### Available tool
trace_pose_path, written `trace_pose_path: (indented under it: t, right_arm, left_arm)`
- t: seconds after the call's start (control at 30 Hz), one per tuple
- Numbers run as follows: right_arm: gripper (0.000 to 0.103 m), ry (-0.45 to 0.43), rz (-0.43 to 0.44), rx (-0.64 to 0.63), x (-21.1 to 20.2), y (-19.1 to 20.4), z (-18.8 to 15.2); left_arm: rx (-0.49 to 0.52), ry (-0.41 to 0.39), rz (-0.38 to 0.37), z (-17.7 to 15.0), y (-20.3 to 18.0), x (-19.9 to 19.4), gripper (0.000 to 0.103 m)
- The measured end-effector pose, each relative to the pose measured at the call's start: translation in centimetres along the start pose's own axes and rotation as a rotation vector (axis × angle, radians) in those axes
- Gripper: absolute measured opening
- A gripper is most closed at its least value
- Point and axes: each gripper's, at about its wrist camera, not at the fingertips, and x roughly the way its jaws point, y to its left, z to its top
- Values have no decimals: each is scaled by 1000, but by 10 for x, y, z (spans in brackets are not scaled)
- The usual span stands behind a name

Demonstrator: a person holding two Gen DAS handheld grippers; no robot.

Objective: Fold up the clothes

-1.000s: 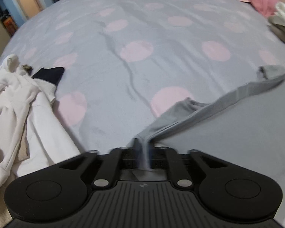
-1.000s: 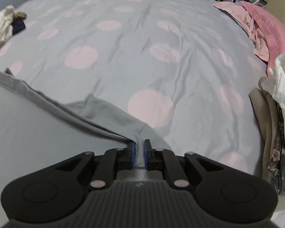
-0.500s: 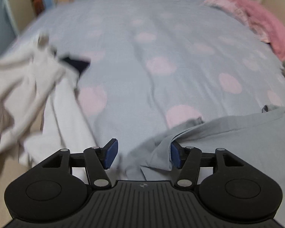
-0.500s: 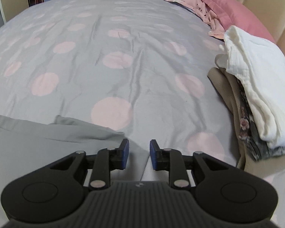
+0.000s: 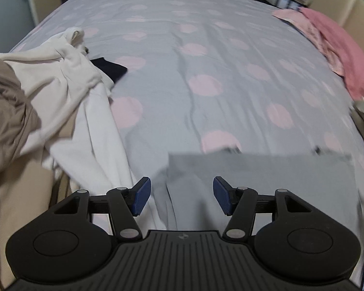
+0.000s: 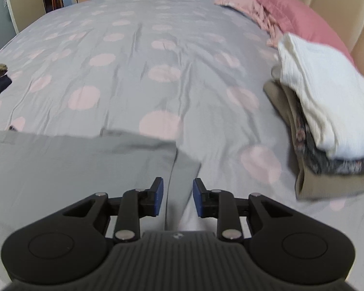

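A grey garment lies flat on the bed, folded over with a straight far edge. My left gripper hovers open above its left edge, and nothing sits between the blue pads. In the right wrist view the same grey garment spreads to the left. My right gripper hangs above its right edge; its jaws are opening and the pads press on nothing.
The bed cover is grey with pink dots. A heap of white and beige clothes lies at the left. A stack of folded clothes sits at the right, with pink pillows and a beige headboard behind.
Both grippers let go of the grey garment's edge, opened and rose. The garment dropped flat onto the bed with a straight folded edge.
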Motion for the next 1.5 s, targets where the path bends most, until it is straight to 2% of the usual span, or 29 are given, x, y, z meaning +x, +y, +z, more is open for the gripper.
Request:
trace_pose_path:
  t: [0.07, 0.17, 0.3, 0.4, 0.43, 0.47, 0.53, 0.6, 0.63, 0.73, 0.83, 0.97, 1.07, 1.23, 1.27, 1.33, 1.43, 1.5]
  right_arm:
    - [31, 30, -2, -2, -2, -1, -12]
    - [32, 47, -9, -22, -11, 1, -30]
    - [33, 45, 19, -49, -28, 8, -57]
    - [34, 35, 39, -62, -41, 13, -72]
    - [34, 28, 41, -64, -45, 15, -76]
    - [34, 20, 43, -67, -49, 17, -80]
    - [34, 1, 43, -71, -58, 20, -86]
    - [34, -14, 42, -74, -65, 22, -90]
    - [34, -22, 44, -73, -68, 23, -91]
    - [34, -45, 49, -69, -77, 24, -94]
    - [34, -49, 42, -77, -78, 26, -96]
    - [34, -40, 17, -82, -75, 25, -97]
    - [34, -25, 0, -65, -71, 19, -98]
    - [34, -6, -22, -25, -67, 7, -100]
    - [34, 0, -21, -16, -65, 5, -100]
    - [34, 5, -18, 2, -63, 1, -100]
    - [35, 17, -7, 34, -60, -6, -101]
    - [37, 25, 4, 58, -57, -11, -101]
  left_arm:
    - [37, 7, -8, -20, -3, -9, 54]
    - [57, 47, 18, -47, 1, -16, 54]
    - [21, 96, 50, -80, 14, -22, 54]
    - [-22, 136, 47, -106, 21, -21, 54]
    - [-26, 150, 48, -114, 21, -18, 52]
    - [-17, 165, 56, -121, 20, -15, 47]
    - [-8, 174, 84, -131, 19, -15, 15]
    - [-3, 171, 117, -139, 19, -17, 1]
    - [-1, 170, 134, -142, 19, -19, 0]
    - [-15, 112, 186, -144, 20, -41, 0]
    - [-57, 60, 279, -143, 28, -70, 0]
    - [-50, 34, 498, -148, 46, -88, 0]
    - [-23, 39, 597, -151, 56, -87, 0]
    - [-22, 15, 584, -159, 59, -84, 0]
    - [-23, 1, 574, -160, 56, -86, 4]
    - [-26, -30, 555, -162, 51, -90, 21]
    - [-36, -117, 532, -161, 39, -99, 31]
    - [-20, -157, 487, -160, 29, -100, 37]
